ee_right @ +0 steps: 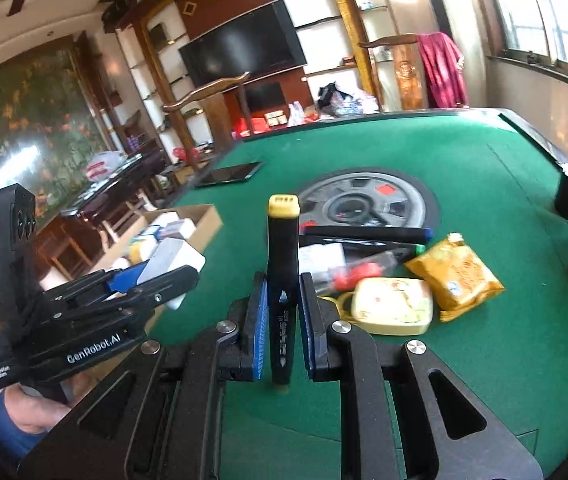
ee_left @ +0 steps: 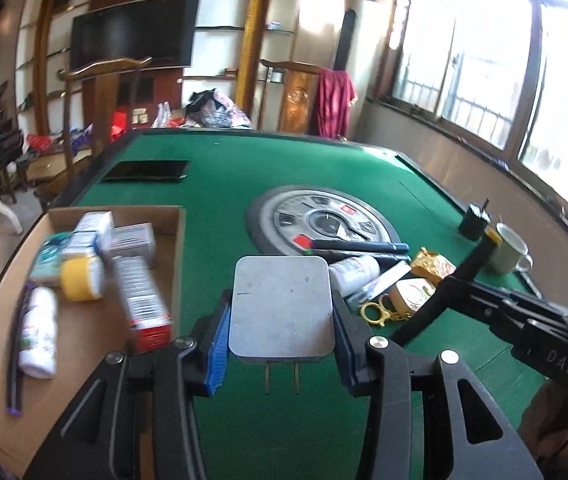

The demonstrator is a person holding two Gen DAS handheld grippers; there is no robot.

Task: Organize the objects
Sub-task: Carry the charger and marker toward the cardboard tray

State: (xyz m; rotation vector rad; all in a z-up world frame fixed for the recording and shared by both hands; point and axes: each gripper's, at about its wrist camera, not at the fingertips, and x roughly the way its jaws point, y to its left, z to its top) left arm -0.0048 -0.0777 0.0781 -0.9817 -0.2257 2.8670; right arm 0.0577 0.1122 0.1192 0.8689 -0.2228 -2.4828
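My left gripper [ee_left: 282,320] is shut on a white plug charger [ee_left: 282,306], prongs pointing back at the camera, held above the green table just right of the cardboard box [ee_left: 172,216]. My right gripper [ee_right: 282,312] is shut on a black marker with a yellow cap [ee_right: 282,264], held upright above the table; it shows in the left wrist view [ee_left: 463,272] too. The left gripper with the charger [ee_right: 176,258] shows at the left of the right wrist view. A pile of loose items lies ahead: markers [ee_right: 367,234], a yellow snack packet [ee_right: 455,272], a cream case [ee_right: 393,304].
The box holds several small cartons, a yellow roll [ee_left: 80,280] and a white bottle [ee_left: 38,332]. A round centre panel [ee_left: 323,220] sits in the table. A black tablet [ee_left: 146,170] lies far left. A white mug [ee_left: 509,248] and black pot [ee_left: 473,220] stand at the right edge.
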